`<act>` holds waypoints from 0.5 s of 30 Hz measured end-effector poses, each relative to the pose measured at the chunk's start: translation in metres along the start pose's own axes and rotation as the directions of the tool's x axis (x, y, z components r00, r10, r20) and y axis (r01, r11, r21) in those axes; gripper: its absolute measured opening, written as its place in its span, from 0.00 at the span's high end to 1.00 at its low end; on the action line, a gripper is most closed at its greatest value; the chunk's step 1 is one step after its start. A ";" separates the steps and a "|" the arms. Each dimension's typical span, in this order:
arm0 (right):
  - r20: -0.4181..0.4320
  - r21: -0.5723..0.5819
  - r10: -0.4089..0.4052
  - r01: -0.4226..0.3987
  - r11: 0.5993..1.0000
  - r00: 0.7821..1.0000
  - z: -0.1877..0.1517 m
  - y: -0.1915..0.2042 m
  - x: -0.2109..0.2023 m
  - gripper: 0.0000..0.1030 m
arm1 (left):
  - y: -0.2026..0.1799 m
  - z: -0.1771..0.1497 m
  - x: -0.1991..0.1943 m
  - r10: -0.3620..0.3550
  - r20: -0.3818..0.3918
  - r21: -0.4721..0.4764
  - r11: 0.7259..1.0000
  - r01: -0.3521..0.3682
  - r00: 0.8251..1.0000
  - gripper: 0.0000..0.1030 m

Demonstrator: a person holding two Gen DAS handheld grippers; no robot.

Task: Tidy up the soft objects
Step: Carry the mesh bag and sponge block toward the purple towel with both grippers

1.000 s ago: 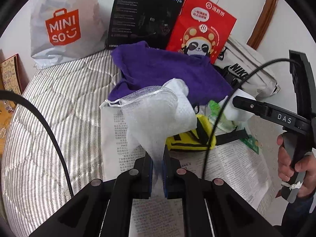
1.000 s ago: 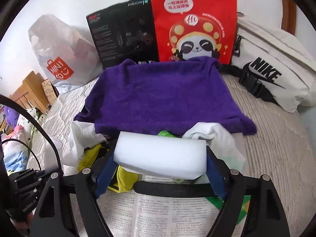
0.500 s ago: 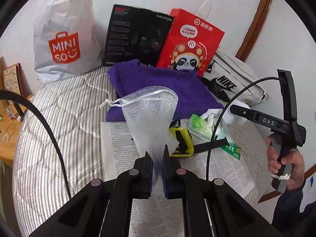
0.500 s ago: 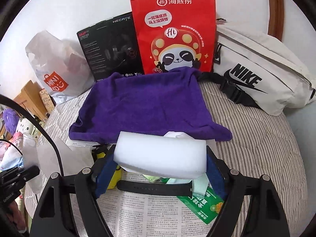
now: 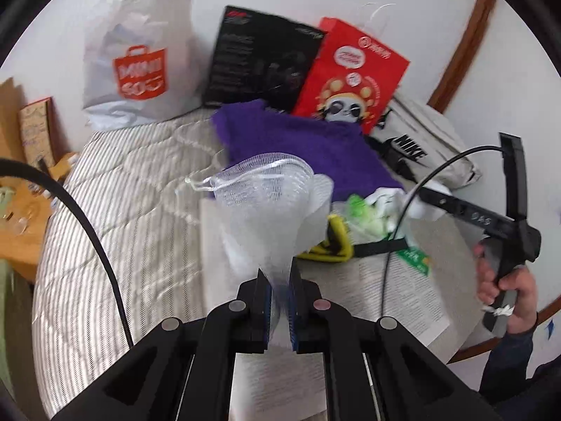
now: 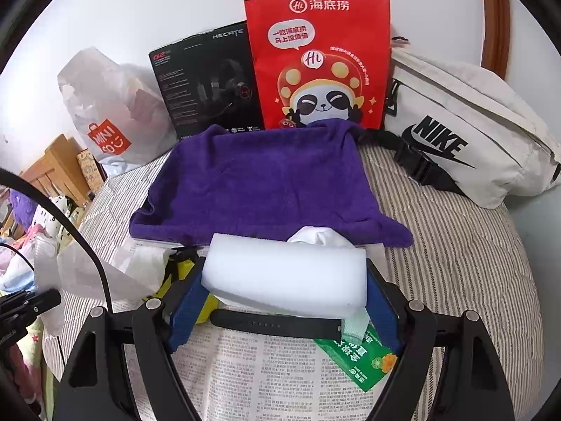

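My left gripper (image 5: 279, 300) is shut on the bottom of a white mesh bag (image 5: 270, 196), which stands up from the jaws with its drawstring mouth open above the bed. My right gripper (image 6: 284, 301) is shut on a white foam sponge block (image 6: 285, 279), held lengthwise between the blue pads over the newspaper. The same gripper shows in the left wrist view (image 5: 429, 198), with a hand on its handle. A purple towel (image 6: 259, 186) lies spread behind the sponge. A crumpled white cloth (image 6: 320, 236) and a yellow item (image 5: 333, 242) lie on the newspaper (image 6: 263, 379).
Against the wall stand a white Miniso bag (image 5: 140, 70), a black box (image 6: 210, 80), a red panda paper bag (image 6: 319, 66) and a white Nike waist bag (image 6: 466, 133). A black strap (image 6: 277, 322) and a green packet (image 6: 361, 358) lie on the newspaper. The striped quilt (image 5: 115, 217) covers the bed.
Both grippers have risen and drawn back from the pile, so the towel and bags look smaller. The mesh bag and the sponge stay gripped.
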State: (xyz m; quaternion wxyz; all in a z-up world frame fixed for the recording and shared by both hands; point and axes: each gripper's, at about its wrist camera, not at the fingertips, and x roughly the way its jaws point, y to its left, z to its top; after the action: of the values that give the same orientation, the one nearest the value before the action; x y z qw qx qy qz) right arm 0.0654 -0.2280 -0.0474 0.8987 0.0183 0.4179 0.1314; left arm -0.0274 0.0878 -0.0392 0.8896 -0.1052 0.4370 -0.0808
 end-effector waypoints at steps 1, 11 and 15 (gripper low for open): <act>0.000 -0.003 0.004 -0.004 1.000 1.000 -0.001 0.001 0.000 0.21 | 0.006 -0.002 0.000 0.018 -0.003 -0.017 1.000 -0.018 1.000 0.92; -0.040 -0.010 0.013 -0.013 1.000 0.999 -0.013 0.007 0.009 0.21 | 0.010 -0.019 0.050 0.004 -0.116 -0.035 0.999 -0.008 0.993 0.85; -0.047 -0.010 0.009 -0.010 1.000 0.999 -0.016 0.007 0.010 0.21 | 0.017 -0.026 0.056 0.075 -0.134 -0.018 0.997 -0.078 0.988 0.81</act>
State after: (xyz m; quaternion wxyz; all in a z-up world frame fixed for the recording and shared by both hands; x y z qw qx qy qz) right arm 0.0583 -0.2204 -0.0638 0.8882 0.0126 0.4380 0.1381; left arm -0.0133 0.0876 -0.1014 0.8596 -0.0929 0.5000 -0.0486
